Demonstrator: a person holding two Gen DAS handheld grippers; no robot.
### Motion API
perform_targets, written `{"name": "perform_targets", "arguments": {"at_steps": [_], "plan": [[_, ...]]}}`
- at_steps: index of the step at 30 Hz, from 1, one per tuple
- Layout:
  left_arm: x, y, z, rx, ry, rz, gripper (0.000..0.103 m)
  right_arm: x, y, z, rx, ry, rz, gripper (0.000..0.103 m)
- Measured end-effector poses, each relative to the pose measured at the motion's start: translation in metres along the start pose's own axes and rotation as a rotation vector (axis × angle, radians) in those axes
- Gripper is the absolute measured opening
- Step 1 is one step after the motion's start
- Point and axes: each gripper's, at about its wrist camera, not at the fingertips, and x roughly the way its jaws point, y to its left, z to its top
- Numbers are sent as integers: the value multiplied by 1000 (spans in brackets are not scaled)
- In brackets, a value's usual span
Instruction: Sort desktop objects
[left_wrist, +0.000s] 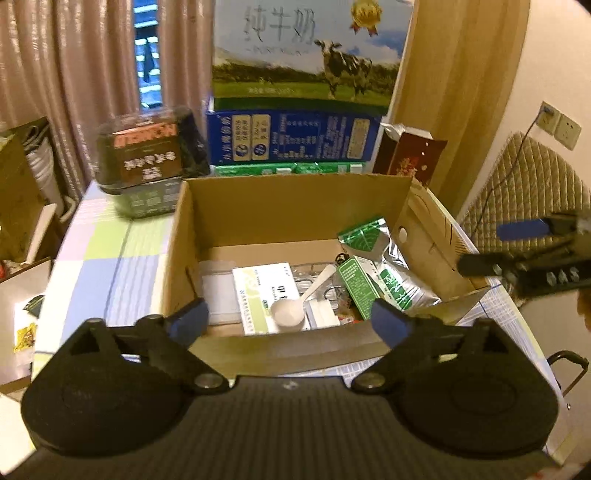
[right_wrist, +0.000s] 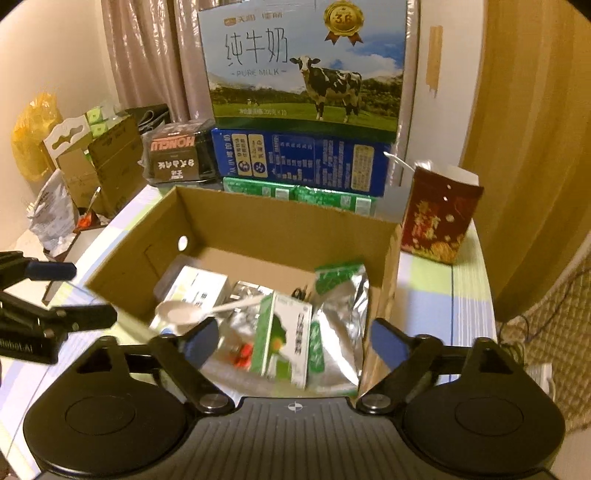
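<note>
**Left wrist view: both jaws wide open over the box**

The left hand-held gripper (left_wrist: 288, 314) is wide open and holds nothing. The right hand-held gripper (right_wrist: 291, 339) is wide open and empty too. Both point down at the cardboard box (left_wrist: 295, 199) on the bench (left_wrist: 110, 254), likely because things get sorted into it. Inside lie a white spoon (left_wrist: 291, 310), a silver bag (left_wrist: 391, 273) and a green packet (right_wrist: 288, 332). Far behind stands a milk carton (right_wrist: 306, 66); a red bag (right_wrist: 436, 218) stands right of the box. The near box wall may block a reach.

Open-topped cardboard box (right_wrist: 280, 218), milk cartons (right_wrist: 306, 74) stacked close behind, free approach from above.
</note>
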Motion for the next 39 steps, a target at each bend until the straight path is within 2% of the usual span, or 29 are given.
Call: {"name": "perform_targets", "arguments": {"at_steps": [3, 11, 21, 25, 31, 39], "plan": [[-22, 1, -9, -27, -27, 23, 102, -22, 7, -15, 55, -17, 36, 101], [-90, -5, -33, -99, -89, 74, 102, -76, 30, -56, 114, -21, 65, 101], [-161, -35, -70, -133, -118, 77, 102, -132, 44, -92, 221, -1, 7, 101], [-179, -45, -83, -155, -124, 81, 102, -148, 46, -103, 246, 20, -23, 101], [-204, -58, -96, -159, -151, 83, 102, -174, 58, -119, 196, -24, -66, 101], [-216, -69, -106, -150, -154, 104, 102, -198, 67, -131, 188, -57, -66, 101]]}}
